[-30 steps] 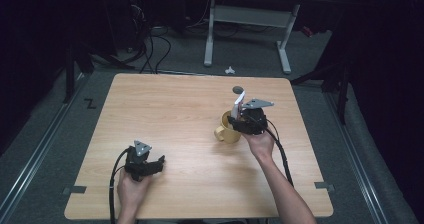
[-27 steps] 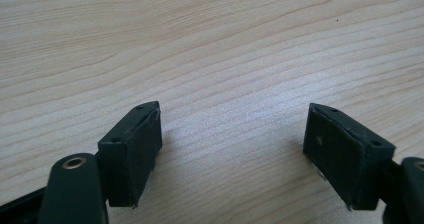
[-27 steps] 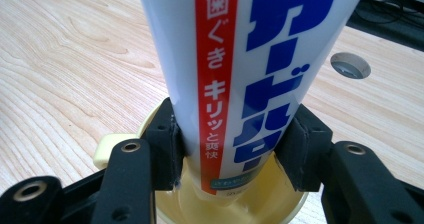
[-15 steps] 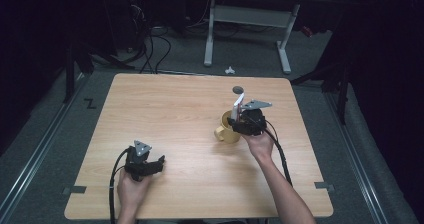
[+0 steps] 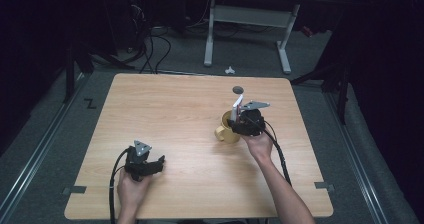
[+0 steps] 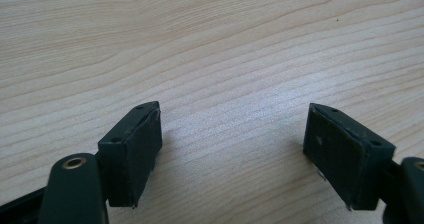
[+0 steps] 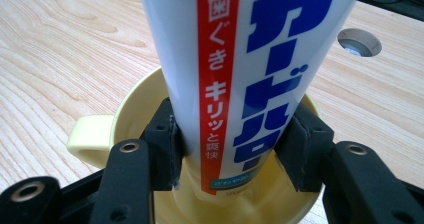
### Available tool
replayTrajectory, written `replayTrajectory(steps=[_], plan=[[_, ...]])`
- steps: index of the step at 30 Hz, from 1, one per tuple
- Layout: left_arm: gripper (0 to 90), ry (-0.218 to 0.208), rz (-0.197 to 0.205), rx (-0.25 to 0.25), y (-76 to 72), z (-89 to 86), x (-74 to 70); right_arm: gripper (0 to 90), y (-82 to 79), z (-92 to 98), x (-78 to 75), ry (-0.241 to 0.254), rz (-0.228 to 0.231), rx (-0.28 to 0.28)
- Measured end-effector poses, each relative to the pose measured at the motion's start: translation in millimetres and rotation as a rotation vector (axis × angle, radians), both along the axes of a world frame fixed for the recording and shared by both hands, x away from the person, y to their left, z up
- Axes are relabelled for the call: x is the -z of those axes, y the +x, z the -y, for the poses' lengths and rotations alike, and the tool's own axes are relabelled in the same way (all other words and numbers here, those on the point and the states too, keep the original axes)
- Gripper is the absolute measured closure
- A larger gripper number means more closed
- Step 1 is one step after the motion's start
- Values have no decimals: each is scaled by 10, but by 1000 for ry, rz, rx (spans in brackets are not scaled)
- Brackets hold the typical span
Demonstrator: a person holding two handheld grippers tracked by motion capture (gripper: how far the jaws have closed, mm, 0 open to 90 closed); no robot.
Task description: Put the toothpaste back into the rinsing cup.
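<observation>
Table lit, surroundings dark; closeups sharp.

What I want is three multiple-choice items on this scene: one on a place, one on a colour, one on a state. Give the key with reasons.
1. Where is the lower end of the toothpaste tube?
A. Flat on the bare table
B. Inside the mug
C. Between the left tool's jaws

2. What colour is the mug?
A. Yellow
B. Blue
C. Red

3. In what state is the left tool?
A. Shut on the tube
B. Shut on the mug's handle
C. Open, with nothing between its jaws

Key:
1 B, as the right gripper view shows the tube, clamped by the right tool, dipping past the mug's rim.
2 A, as its rim and handle are pale yellow.
3 C, as its jaws stand apart with bare wood between them.
</observation>
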State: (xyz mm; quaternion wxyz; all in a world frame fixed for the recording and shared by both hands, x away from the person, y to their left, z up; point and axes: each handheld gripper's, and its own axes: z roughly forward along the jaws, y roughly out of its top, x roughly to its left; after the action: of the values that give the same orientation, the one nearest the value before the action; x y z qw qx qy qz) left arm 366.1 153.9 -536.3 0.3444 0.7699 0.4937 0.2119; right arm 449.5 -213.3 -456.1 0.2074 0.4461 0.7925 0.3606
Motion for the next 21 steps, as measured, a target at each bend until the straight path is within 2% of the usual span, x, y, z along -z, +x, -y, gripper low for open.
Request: replayTrajectory(steps=[8, 21], plan=[[239, 0, 0, 0, 0, 0, 0, 486, 0, -26, 35, -20, -5, 2], [240, 0, 0, 0, 0, 0, 0, 482, -14, -26, 17, -12, 6, 4]])
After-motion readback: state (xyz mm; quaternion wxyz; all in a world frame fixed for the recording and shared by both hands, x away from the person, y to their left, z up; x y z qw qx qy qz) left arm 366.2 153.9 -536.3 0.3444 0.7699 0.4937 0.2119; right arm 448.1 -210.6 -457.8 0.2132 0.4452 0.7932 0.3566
